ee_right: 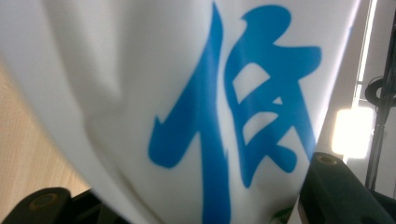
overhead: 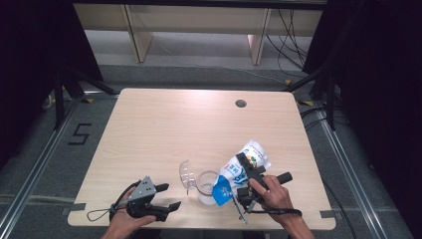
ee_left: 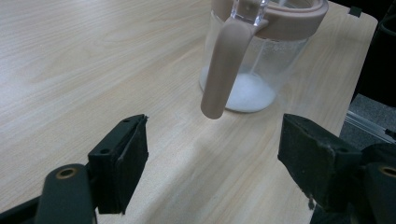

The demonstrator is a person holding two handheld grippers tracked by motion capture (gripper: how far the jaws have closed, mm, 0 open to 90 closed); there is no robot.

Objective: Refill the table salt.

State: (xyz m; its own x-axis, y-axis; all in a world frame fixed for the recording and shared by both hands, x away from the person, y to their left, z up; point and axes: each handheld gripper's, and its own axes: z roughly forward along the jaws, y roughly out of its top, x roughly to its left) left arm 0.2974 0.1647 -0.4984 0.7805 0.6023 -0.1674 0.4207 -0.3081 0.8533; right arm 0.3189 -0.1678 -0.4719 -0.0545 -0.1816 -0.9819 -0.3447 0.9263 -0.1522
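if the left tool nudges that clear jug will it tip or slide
The jug would probably slide: its base looks wide. It likely feels light, with little white powder inside. Its handle hangs free at the bottom, so pushing there might turn it.

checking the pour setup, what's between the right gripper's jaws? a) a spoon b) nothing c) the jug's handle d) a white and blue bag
d: the right gripper is clamped on the white and blue bag, tipped with its blue end over the clear jug; the right gripper view has the bag's blue print between the jaws.
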